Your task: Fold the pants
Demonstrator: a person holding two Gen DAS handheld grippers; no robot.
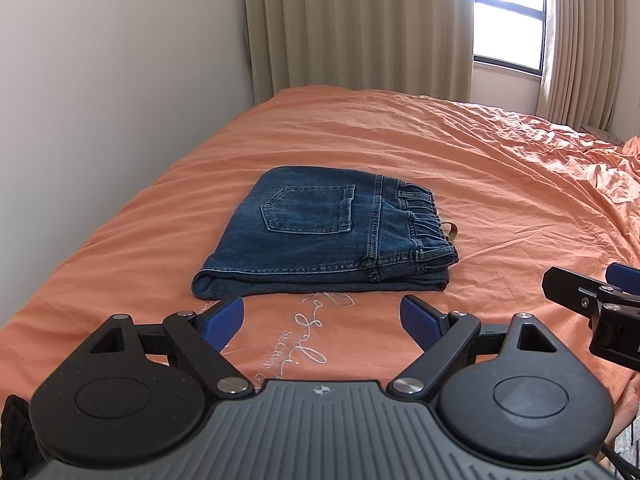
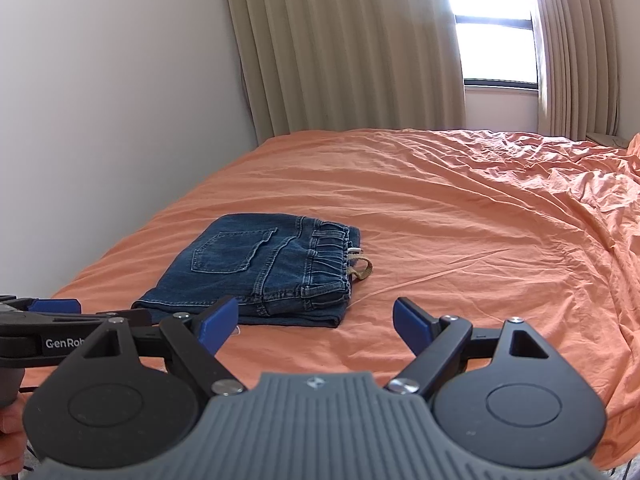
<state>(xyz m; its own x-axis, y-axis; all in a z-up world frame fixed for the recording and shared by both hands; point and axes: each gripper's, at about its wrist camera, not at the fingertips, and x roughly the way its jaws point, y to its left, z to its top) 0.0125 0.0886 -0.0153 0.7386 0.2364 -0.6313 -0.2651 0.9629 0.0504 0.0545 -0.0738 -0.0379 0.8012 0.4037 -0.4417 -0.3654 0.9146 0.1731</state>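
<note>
- A bed covered in a wrinkled orange sheet (image 1: 460, 168) fills most of both views, with a white wall (image 1: 100, 80) along its left side.
- Beige curtains (image 1: 360, 28) hang behind the bed, parted around a bright window (image 1: 508, 20).
- Folded blue jeans (image 1: 324, 232) lie flat on the sheet toward its left side, back pocket facing up, elastic waistband on the right.
- The left gripper (image 1: 322, 320) sits just in front of the jeans, its blue-padded fingers spread wide, holding nothing.
- The right gripper (image 2: 316, 320) is beside it to the right, likewise spread and holding nothing.
- A small tan loop (image 2: 362, 270) pokes out at the waistband.
- Pale embroidered script (image 1: 316, 320) marks the sheet near the left gripper.
</note>
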